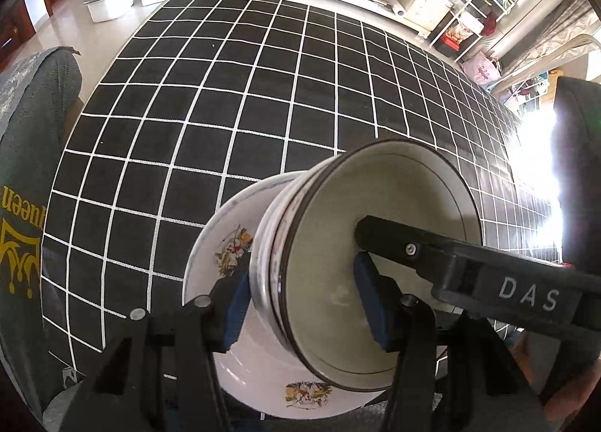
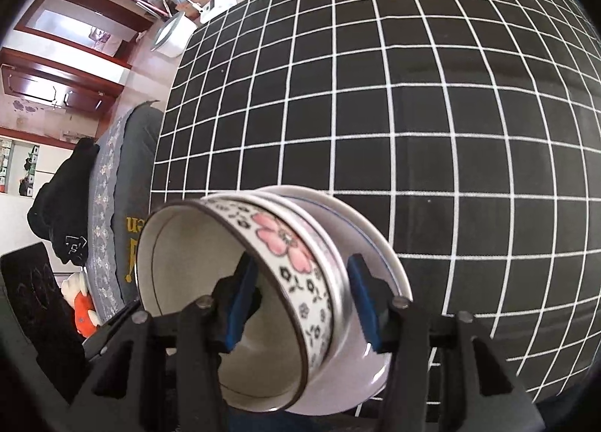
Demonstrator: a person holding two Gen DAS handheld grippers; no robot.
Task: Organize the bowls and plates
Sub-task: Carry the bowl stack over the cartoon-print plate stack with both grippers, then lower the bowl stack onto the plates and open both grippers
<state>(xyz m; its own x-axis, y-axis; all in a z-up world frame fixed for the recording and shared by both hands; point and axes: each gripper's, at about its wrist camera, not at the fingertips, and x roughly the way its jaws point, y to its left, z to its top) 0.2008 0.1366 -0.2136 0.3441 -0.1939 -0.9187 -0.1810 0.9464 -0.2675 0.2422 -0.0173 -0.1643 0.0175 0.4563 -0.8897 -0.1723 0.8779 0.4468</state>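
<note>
A: Where is the bowl [image 1: 379, 263] held?

B: Its wall is straddled on opposite sides by the left fingers [image 1: 240, 304] and right fingers [image 2: 242, 300], stacked on the plate [image 1: 214, 244] over the bench [image 1: 225, 94]. Whether the pads press cannot be told.

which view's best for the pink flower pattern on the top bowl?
Right wrist view. The top bowl turns its outer wall to that camera, so the pink flower and the black blossoms show clearly. The left wrist view shows mostly the same bowl's plain inside and only a thin sliver of outer wall.
</note>
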